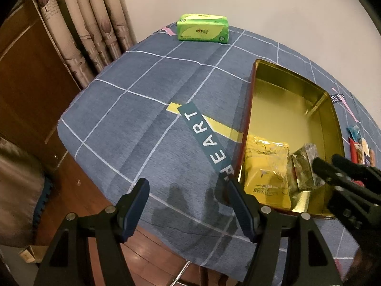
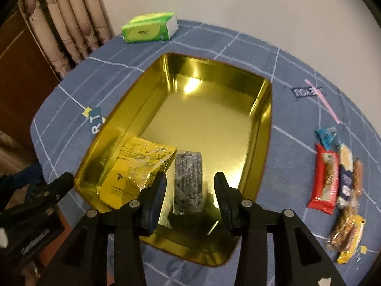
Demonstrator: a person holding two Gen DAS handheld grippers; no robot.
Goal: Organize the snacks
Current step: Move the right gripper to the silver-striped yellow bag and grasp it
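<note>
An open gold tin (image 2: 268,128) sits on the blue checked tablecloth. In its near end lie a yellow packet (image 2: 135,166) and a grey clear-wrapped snack (image 2: 188,181). My right gripper (image 2: 190,176) hangs open over the grey snack, and its pads do not touch it. The left wrist view shows the same tin (image 1: 247,119), yellow packet (image 1: 266,166) and grey snack (image 1: 304,166), with the right gripper (image 1: 326,160) just above them. My left gripper (image 1: 186,184) stands open and empty over the cloth, left of the tin. Several loose snack bars (image 2: 325,178) lie right of the tin.
A green tissue pack (image 2: 150,27) rests at the far edge of the table. Curtains (image 1: 78,19) and a wooden cabinet (image 1: 21,76) stand to the left. The table's near edge drops to a wooden floor (image 1: 152,250).
</note>
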